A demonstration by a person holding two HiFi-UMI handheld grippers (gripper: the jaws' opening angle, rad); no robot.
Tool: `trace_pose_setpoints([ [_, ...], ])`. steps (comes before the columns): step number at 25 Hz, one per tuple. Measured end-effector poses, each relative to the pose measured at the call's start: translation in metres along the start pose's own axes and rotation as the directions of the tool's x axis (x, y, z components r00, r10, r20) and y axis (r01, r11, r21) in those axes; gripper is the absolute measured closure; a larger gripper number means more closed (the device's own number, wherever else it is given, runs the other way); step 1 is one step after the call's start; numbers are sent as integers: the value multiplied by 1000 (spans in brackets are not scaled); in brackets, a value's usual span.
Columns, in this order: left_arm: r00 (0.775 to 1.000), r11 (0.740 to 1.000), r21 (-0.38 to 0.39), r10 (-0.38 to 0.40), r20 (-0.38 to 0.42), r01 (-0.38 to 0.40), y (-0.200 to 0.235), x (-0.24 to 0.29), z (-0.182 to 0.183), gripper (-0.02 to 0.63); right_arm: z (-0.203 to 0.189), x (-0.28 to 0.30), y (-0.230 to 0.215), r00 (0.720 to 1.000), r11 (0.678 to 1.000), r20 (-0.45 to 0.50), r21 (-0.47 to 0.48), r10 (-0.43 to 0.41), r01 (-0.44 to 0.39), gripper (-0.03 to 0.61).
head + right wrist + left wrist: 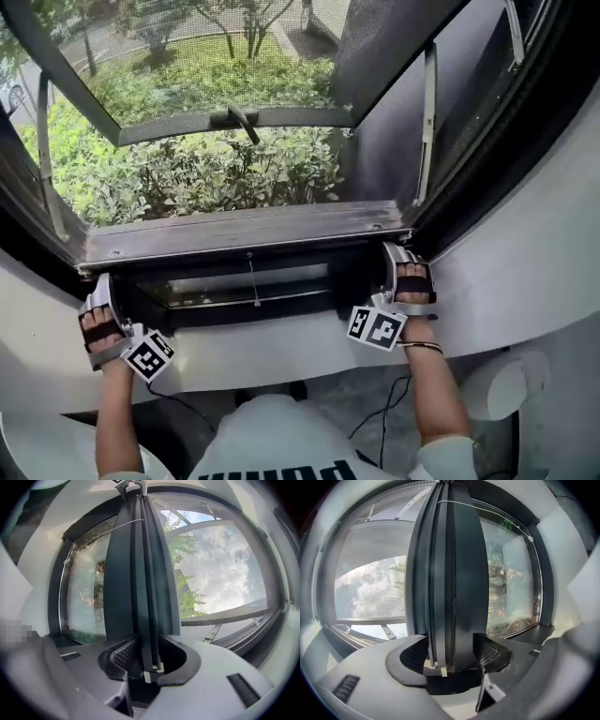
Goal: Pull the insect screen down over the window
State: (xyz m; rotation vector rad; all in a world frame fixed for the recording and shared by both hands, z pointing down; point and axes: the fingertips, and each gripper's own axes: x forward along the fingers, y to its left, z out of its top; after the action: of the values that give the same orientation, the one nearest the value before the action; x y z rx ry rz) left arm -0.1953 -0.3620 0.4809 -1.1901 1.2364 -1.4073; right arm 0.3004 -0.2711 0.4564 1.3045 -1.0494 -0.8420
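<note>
screen bar low, nearly closed; left gripper, right gripper clamped on bar ends; final seating likely left.

Matt dark screen bar, fine grey woven mesh, smeared glossy glass pane.

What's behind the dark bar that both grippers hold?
Green shrubs and the open window sash show beyond the screen bar. The left gripper and right gripper, clamped on it, cover the bar's two ends.
</note>
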Motion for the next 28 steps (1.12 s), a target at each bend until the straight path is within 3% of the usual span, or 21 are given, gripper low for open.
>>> trace_pose_setpoints([
  [2,1000,999,-42,-4,28,5,2,-6,4,302,2,-4,0,1000,1000,-5,27,11,-10,476],
  [4,997,991,-133,-4,75,14,5,-16,10,302,6,-11,-2,1000,997,-8,80,19,-19,471],
  [6,991,961,-271,-11,135,48,7,-28,17,307,13,-20,-6,1000,987,1,159,20,-20,471],
  [7,986,931,-354,-24,168,83,7,-34,22,313,18,-25,-7,1000,979,8,201,19,-20,471],
  [9,971,831,-527,-57,233,175,5,-45,29,359,28,-35,-6,999,955,26,294,28,-35,471],
  [12,943,608,-733,-86,322,305,2,-58,35,475,47,-50,-1,994,882,83,460,70,-101,472],
  [14,920,438,-816,-77,383,377,2,-69,39,554,63,-64,4,985,800,144,577,96,-162,472],
  [16,895,280,-853,-63,441,440,-1,-83,42,597,82,-79,10,971,690,215,686,108,-229,474],
  [18,872,157,-859,-58,485,488,-9,-97,46,600,103,-94,17,951,554,286,777,113,-300,496],
  [20,846,45,-846,-76,527,531,-22,-111,48,600,122,-110,30,929,395,349,842,125,-369,531],
  [22,801,-77,-809,-111,588,583,-40,-126,51,600,140,-126,47,908,254,394,872,141,-418,563],
  [23,775,-130,-785,-126,619,606,-49,-134,53,600,148,-133,55,900,202,409,879,149,-432,571],
  [24,752,-167,-764,-136,644,624,-58,-141,54,600,156,-139,63,895,163,418,882,157,-441,572],
  [25,738,-183,-750,-144,660,635,-65,-147,55,600,163,-145,71,890,133,425,884,166,-447,572],
  [28,720,-148,-740,-170,673,656,-82,-159,54,600,181,-159,90,881,85,432,887,195,-453,572],
])
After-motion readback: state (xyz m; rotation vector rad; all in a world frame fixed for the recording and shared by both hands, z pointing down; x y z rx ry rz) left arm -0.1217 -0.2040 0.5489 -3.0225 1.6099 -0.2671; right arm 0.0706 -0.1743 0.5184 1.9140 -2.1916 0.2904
